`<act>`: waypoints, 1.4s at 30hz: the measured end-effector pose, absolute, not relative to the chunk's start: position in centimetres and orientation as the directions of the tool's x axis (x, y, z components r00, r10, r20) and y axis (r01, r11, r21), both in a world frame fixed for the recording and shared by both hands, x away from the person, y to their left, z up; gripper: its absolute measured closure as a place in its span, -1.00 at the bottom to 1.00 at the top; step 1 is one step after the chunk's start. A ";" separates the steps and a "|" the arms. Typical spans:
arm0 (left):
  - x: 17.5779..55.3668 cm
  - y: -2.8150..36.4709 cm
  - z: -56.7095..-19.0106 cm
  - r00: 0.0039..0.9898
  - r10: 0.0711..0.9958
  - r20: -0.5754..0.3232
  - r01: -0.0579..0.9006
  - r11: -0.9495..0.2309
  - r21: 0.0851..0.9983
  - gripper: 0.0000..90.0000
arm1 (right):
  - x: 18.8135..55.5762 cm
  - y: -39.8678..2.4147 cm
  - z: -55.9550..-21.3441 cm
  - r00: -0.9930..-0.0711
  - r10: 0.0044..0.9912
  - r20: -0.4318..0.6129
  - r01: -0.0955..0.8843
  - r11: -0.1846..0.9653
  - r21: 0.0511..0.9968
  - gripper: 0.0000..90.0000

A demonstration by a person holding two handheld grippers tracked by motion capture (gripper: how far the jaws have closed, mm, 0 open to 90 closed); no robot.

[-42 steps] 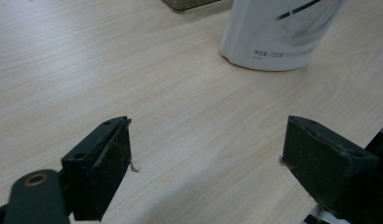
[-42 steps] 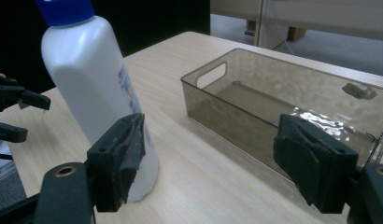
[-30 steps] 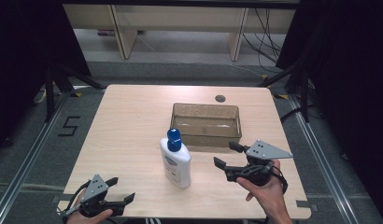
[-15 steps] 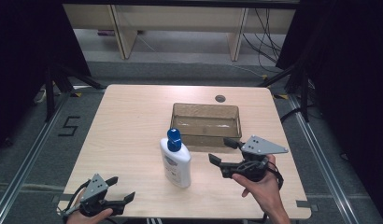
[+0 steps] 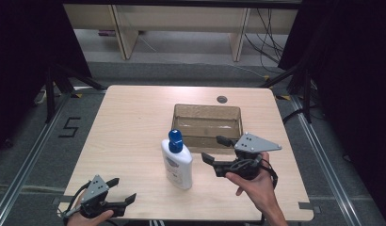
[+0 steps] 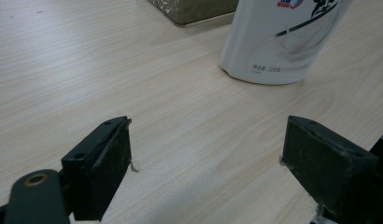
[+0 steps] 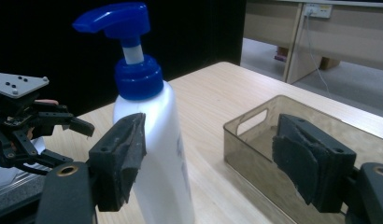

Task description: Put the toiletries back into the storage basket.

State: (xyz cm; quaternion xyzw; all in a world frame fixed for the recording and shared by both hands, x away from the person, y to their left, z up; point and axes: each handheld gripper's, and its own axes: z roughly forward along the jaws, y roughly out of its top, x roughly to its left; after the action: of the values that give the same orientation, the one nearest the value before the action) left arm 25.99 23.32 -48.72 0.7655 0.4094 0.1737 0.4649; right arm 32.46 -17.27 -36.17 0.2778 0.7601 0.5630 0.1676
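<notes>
Jaws on the right gripper [image 5: 215, 149] stand wide apart with nothing between them, aimed at the bottle [image 5: 176, 161] from its right and just short of it; the left gripper [image 5: 122, 190] rests near the table's front edge, its jaws equally wide and empty, well apart from the bottle. The bottle stands upright mid-table, just in front of the tray [image 5: 207, 113], with a blue pump [image 7: 116, 19] on top. Smooth white plastic like this is likely slippery, stiff enough not to buckle, and, if full, rather heavy and top-wobbly. The pump head would probably swivel or sink, so the flat sides of the body, below the shoulder, look the safest hold.
</notes>
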 end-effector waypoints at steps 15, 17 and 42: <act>25.8 23.2 -48.5 0.601 0.792 -0.109 0.465 -0.236 0.854 -0.67 | 32.4 -14.9 -34.9 -0.844 0.536 0.029 0.163 0.206 0.965 -0.41; 25.9 23.4 -48.6 0.613 0.784 -0.099 0.461 -0.252 0.851 -0.66 | 32.4 -14.7 -34.8 -0.847 0.531 0.037 0.164 0.193 0.967 -0.40; 26.0 23.3 -48.7 0.609 0.783 -0.124 0.472 -0.232 0.851 -0.66 | 33.9 -10.6 -35.1 -0.883 0.468 0.037 0.163 0.233 0.959 -0.29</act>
State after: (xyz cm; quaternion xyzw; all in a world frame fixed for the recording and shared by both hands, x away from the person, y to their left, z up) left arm 25.96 23.33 -48.74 0.7669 0.4091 0.1673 0.4654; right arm 33.86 -10.61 -35.09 0.2037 0.7743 0.5848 0.1302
